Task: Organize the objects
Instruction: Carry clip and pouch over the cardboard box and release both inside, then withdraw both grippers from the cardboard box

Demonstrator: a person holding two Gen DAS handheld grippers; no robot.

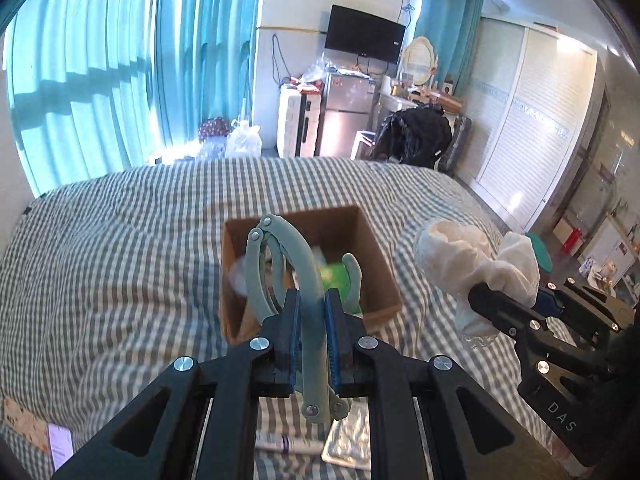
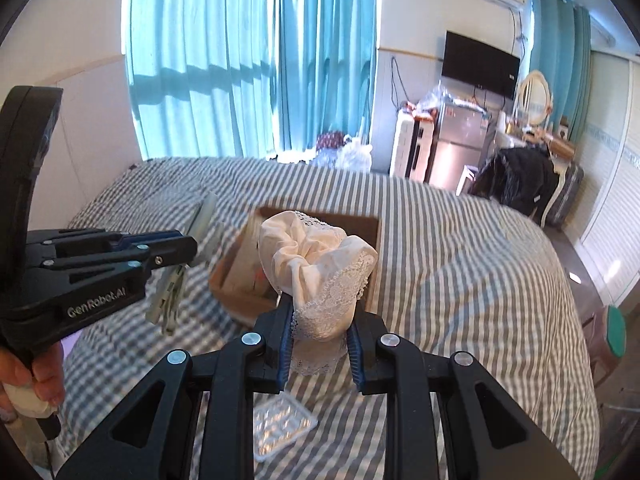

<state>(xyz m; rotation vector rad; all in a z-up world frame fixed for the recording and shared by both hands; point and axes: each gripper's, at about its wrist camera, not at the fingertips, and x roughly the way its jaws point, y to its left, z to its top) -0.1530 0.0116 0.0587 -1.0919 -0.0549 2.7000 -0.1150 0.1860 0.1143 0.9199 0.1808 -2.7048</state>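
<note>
My left gripper [image 1: 312, 300] is shut on a grey-green folding plastic hanger [image 1: 298, 276] and holds it above the near edge of an open cardboard box [image 1: 360, 220] on the bed. The box holds a green item [image 1: 334, 274] and other things. My right gripper [image 2: 320, 312] is shut on a bunched white lace cloth [image 2: 316, 264], held up in front of the same box [image 2: 372, 228]. In the left wrist view the cloth [image 1: 472, 260] and right gripper [image 1: 516, 304] are to the right of the box. In the right wrist view the left gripper [image 2: 188, 248] with the hanger [image 2: 172, 288] is at left.
The bed has a grey-and-white checked cover [image 1: 120, 260]. A clear plastic blister tray [image 2: 280, 428] and a white tube [image 1: 288, 442] lie on it near me. A pink card [image 1: 60, 446] lies at the left. Teal curtains, a fridge and a wardrobe stand beyond.
</note>
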